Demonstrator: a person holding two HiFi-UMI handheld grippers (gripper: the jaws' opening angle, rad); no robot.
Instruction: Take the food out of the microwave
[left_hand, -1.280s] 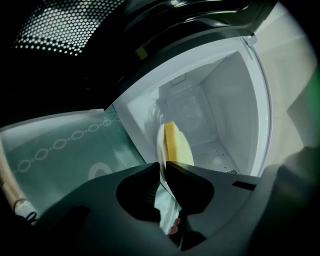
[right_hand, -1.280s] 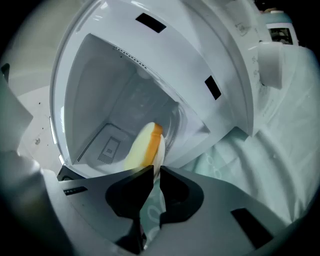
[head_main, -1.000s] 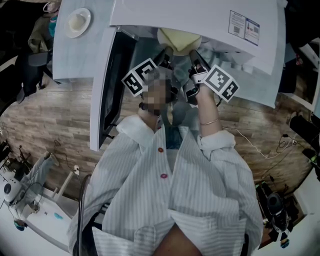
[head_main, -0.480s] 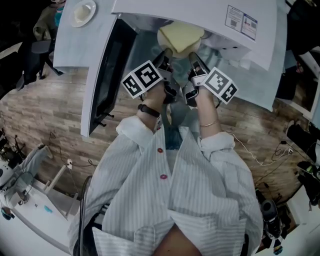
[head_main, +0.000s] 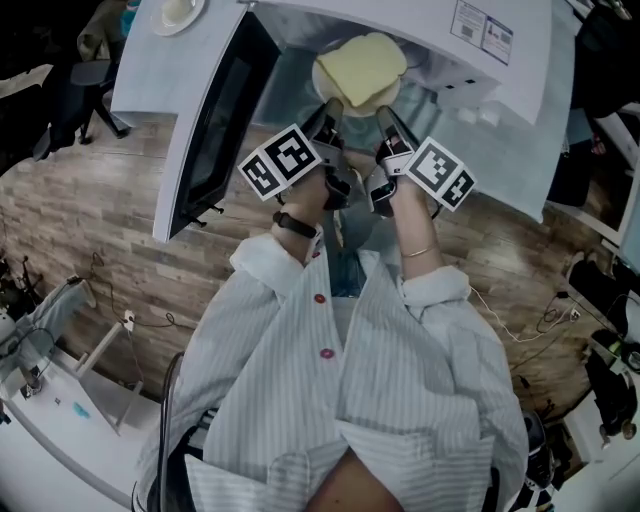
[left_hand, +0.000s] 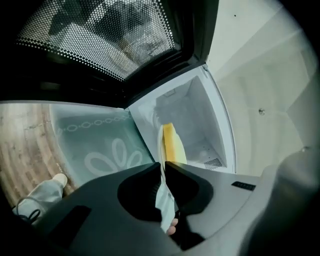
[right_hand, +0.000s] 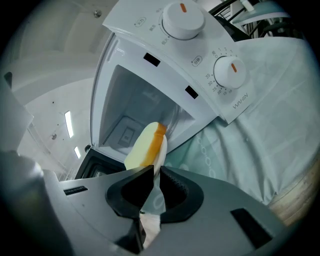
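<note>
The person's striped shirt fills the bottom of the head view, and both forearms reach forward from it. The left gripper (head_main: 333, 103) and the right gripper (head_main: 385, 112) stand side by side, a little apart, with their marker cubes turned up. Each one is clenched on the near rim of the white plate (head_main: 323, 88). In the left gripper view the jaws of the left gripper (left_hand: 164, 162) are pressed on the thin plate (left_hand: 166, 200) edge, and in the right gripper view the right gripper (right_hand: 154, 170) pinches the rim in the same way.

On the plate lies the food (head_main: 365, 65), a pale yellow slice with an orange-brown edge (right_hand: 145, 145). It is at the mouth of the microwave (head_main: 480, 90), above the light patterned cloth (right_hand: 240, 145).

A second ago only a small part of the slice showed under the microwave's top; now nearly the whole slice is seen, so the plate has come out toward the person. The grip on both sides is the same as before.

The door (head_main: 215, 120) stands open at the left. Further left, a small dish (head_main: 178, 10) is now cut by the picture's top edge.
</note>
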